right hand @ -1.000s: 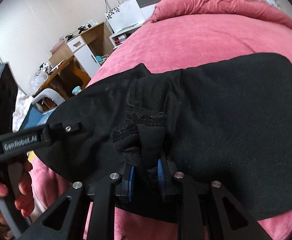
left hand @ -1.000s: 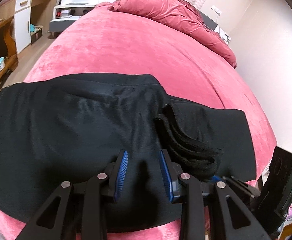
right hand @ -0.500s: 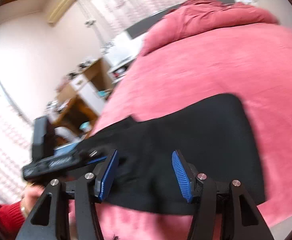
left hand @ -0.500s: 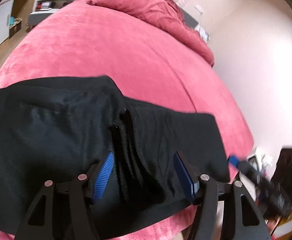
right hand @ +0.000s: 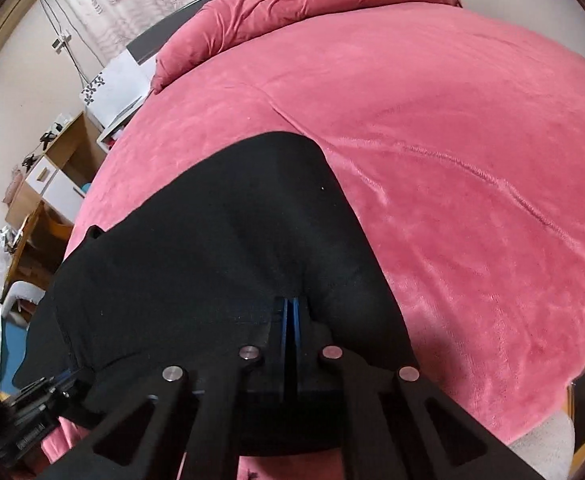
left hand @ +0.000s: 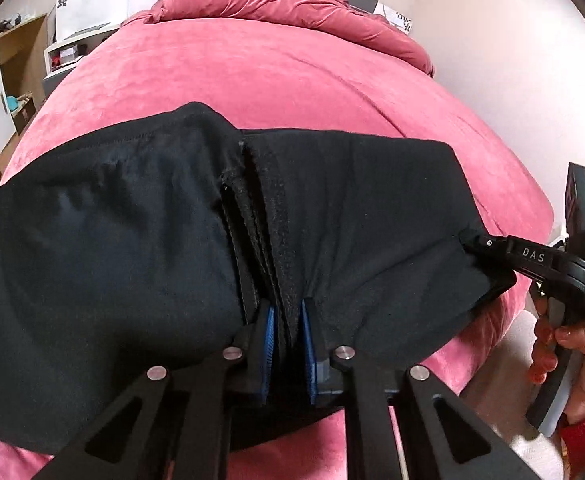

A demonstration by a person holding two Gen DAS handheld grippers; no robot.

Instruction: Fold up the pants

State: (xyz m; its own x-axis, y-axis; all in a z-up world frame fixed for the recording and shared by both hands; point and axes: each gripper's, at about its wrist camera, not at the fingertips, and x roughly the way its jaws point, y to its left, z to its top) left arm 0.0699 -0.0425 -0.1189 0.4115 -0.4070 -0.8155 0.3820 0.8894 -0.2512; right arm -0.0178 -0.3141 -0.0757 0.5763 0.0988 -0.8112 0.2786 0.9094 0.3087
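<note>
The black pants [left hand: 132, 240] lay flat across the near part of a big bed [left hand: 272, 76] with a pink fuzzy cover. They reached from the left side of the bed to the right side, close to the near edge.

The left gripper [left hand: 286, 340] was at the near edge of the pants, about in the middle. Its blue pads [left hand: 269, 332] were pressed in on a bunched strip of thick black cloth, so its jaws were closed on the pants. That strip ran away from the jaws toward the far side like a ridge.

The right gripper [right hand: 291, 320] was at the right end of the pants. Its jaws were pinched almost together with a thin bit of the black cloth between them. In the left view it showed at the right [left hand: 488, 244], and the cloth there was pulled up a little off the bed.

A rumpled pink blanket [left hand: 292, 4] sat at the far end of the bed. A wooden desk [right hand: 40, 184] stood far off on the left.
</note>
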